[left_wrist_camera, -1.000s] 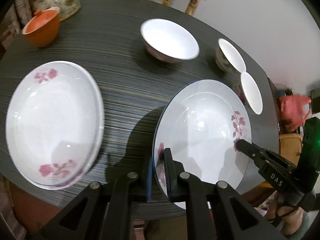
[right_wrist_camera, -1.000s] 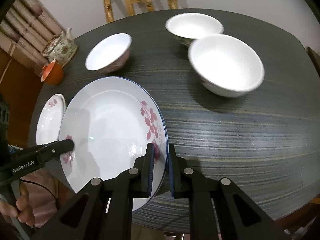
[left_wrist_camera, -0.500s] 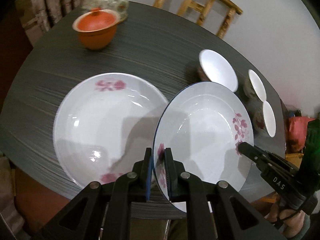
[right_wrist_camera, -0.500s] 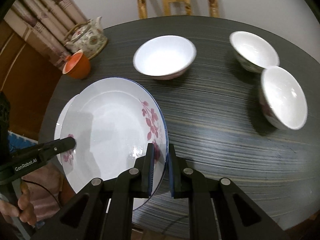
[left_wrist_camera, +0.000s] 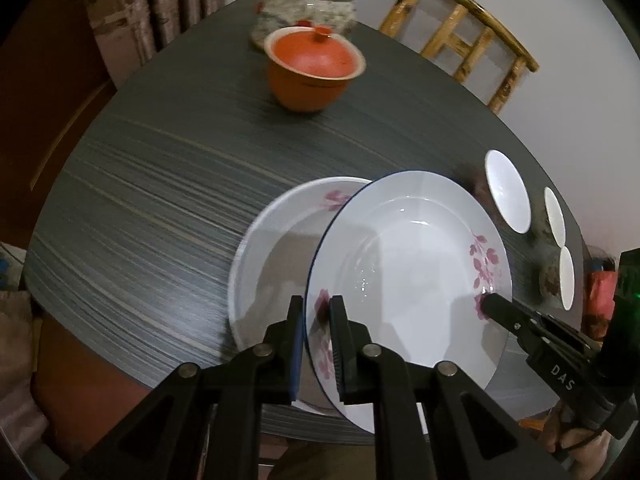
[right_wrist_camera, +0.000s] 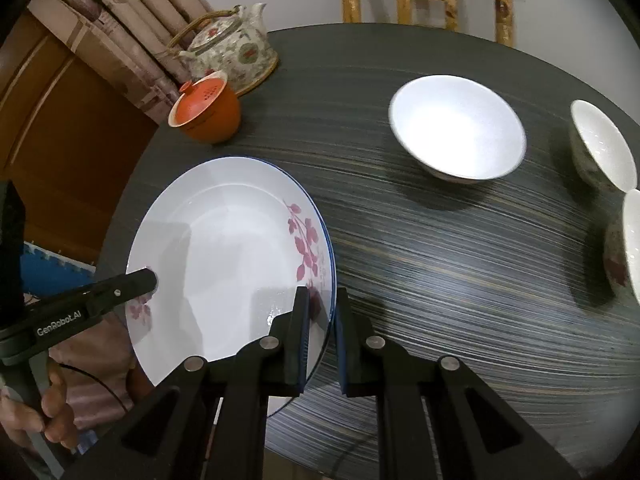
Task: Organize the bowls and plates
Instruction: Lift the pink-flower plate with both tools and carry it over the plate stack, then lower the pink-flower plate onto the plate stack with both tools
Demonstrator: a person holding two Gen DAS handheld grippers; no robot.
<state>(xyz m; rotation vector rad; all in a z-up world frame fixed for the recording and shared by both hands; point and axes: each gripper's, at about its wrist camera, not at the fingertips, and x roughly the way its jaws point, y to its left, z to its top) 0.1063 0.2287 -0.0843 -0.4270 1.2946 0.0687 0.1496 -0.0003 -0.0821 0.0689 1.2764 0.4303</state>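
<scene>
Both grippers hold one white plate with pink flowers and a blue rim, also in the right wrist view. My left gripper is shut on its near-left rim. My right gripper is shut on its opposite rim and shows in the left wrist view. The held plate hangs tilted above a second flowered plate that lies on the dark table, covering its right half. Three white bowls stand on the right.
An orange lidded cup and a flowered teapot stand at the table's far left side. A bamboo chair stands behind the table. The table's near edge runs just below the plates.
Both grippers have carried the held plate to the left, from beside the lying plate to over its right half. The bowls have slid to the right in both views.
</scene>
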